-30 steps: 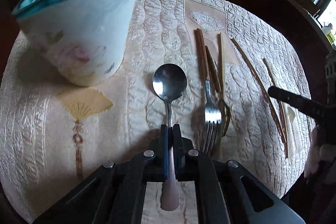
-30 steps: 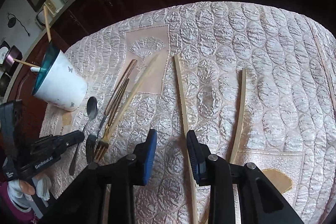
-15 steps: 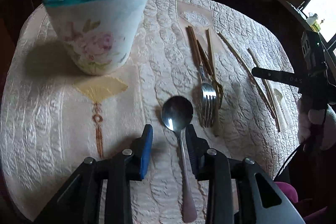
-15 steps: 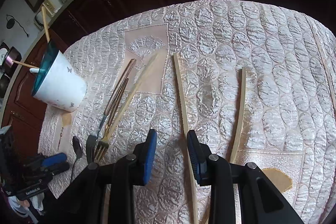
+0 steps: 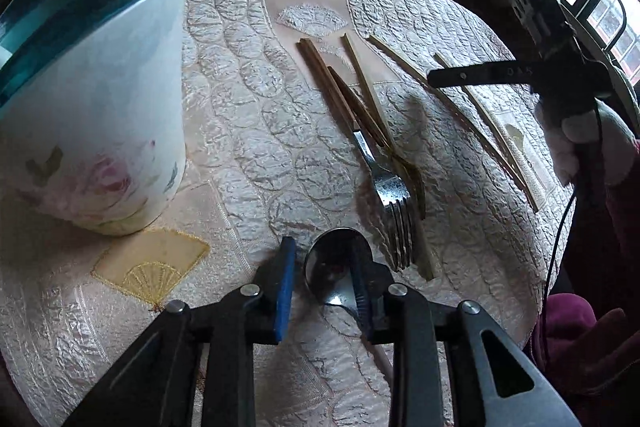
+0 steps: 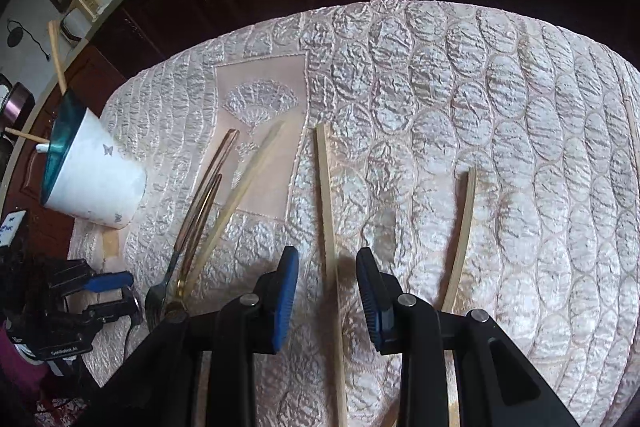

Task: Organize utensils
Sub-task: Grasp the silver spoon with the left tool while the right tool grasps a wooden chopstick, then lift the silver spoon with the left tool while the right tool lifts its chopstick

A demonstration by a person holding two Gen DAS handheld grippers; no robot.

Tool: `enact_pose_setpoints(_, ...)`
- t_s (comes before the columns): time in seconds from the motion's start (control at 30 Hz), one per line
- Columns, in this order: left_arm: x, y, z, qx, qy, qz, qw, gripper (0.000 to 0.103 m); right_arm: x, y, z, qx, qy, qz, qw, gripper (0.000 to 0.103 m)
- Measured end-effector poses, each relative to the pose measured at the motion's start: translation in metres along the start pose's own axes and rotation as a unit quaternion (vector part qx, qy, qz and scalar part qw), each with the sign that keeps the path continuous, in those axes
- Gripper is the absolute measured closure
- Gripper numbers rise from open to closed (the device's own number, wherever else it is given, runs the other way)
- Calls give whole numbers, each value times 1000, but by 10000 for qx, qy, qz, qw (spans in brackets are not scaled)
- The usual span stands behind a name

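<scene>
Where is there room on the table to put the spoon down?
Bare cloth lies between the cup and the brown chopsticks, and right of the last pale chopstick. It is crowded around the fork, where chopsticks bunch together beside the spoon.

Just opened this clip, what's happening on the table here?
A person is sorting utensils on a quilted tablecloth with a handheld claw in each hand. The left claw has just been closing again; it stands open over the spoon, which lies flat and ungripped beside the steel fork. The right claw is open, straddling a pale chopstick without pinching it. The floral holder cup already contains a few sticks; forks and chopsticks remain loose on the cloth.
</scene>
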State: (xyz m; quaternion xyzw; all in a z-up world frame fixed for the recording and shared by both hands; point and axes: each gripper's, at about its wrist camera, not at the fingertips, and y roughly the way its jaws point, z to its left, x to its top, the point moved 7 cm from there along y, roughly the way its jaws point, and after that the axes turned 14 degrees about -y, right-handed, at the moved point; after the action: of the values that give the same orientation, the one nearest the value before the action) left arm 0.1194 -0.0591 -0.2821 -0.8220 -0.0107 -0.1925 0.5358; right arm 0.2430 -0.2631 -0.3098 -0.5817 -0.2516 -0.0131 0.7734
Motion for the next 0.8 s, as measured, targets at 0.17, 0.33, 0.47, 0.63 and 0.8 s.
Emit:
enact_pose_setpoints(0.17, -5, -3, 1, 81, 94, 24, 9999, 88, 29, 25, 1, -186, -250, 165, 9994, 69)
enact_pose_setpoints(0.33, -8, -8, 3, 120, -43, -73, 9999, 93, 52, 36, 3, -480, -394, 88, 9980, 86)
enact_pose_setpoints(0.47, -18, -26, 11, 164, -229, -273, 9992, 98, 51, 20, 10, -271, -267, -121, 9992, 95)
enact_pose_setpoints(0.63, -21, -45, 18, 199, -628, -546, 9963, 101, 45, -17, 21, -179, -333, -441, 9983, 97)
enact_pose_setpoints(0.8, -22, -61, 21, 280, -747, -650, 9947, 102, 46, -36, 21, -208, -379, -493, 9979, 94)
